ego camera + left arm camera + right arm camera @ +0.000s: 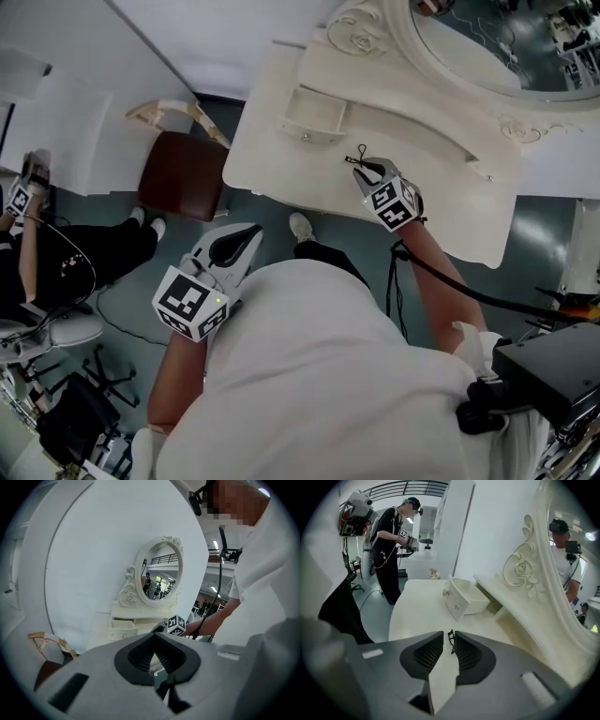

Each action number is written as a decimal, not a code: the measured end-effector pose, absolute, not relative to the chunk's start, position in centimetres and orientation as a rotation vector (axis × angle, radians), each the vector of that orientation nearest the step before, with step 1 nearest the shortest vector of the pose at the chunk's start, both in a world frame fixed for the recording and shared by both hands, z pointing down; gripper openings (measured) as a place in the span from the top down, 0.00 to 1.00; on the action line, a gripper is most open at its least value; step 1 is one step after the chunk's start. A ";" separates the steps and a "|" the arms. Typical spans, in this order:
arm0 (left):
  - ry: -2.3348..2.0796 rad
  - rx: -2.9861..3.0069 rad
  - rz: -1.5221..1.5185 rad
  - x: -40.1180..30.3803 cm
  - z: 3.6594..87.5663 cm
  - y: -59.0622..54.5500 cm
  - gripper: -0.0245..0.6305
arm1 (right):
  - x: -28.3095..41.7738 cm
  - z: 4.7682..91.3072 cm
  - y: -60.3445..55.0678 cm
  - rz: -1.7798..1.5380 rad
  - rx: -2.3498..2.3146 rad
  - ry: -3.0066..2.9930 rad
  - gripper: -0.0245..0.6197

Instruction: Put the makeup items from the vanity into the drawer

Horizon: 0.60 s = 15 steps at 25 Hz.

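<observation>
item (451, 640), black, pinched in right tool (369, 170), lengthwise along jaws

This is a mock bedroom corner staged inside a large research hall, not a real home. A cream carved vanity (309, 159) with an oval mirror (158, 576), a small open drawer (464, 599) and a brown-seated chair (183, 173) stand against bare white partition walls (93, 550) on a grey floor. Beside the set, cables (122, 291) trail across that floor, another person (391, 536) in black works with handheld gear, and the mirror reflects ceiling strip lights and a railed upper level.
</observation>
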<state>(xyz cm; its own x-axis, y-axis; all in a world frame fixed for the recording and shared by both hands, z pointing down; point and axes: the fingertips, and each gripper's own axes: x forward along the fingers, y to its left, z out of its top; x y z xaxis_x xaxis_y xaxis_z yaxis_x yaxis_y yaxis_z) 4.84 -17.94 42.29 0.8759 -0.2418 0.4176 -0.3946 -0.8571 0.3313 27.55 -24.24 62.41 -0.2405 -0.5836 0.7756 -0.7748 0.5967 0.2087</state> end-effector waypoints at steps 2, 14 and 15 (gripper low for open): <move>-0.484 2.628 0.513 5.3 42.3 -18.8 0.96 | 27.8 63.6 -25.0 0.267 1.048 -1.929 0.84; -0.551 2.600 0.517 6.7 42.8 -21.0 0.96 | 28.4 66.5 -26.5 0.244 0.965 -1.888 0.92; -0.553 2.601 0.517 6.7 42.8 -21.1 0.96 | 28.4 66.4 -26.6 0.241 0.965 -1.887 0.92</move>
<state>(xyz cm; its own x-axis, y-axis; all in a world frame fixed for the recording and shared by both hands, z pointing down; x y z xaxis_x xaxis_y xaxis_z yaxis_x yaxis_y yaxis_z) 6.71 -21.12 42.76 0.8509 -0.2939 0.4354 -0.4539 -0.8285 0.3279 28.41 -26.61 66.44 -0.2198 -0.5179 0.8267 -0.7091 0.6668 0.2293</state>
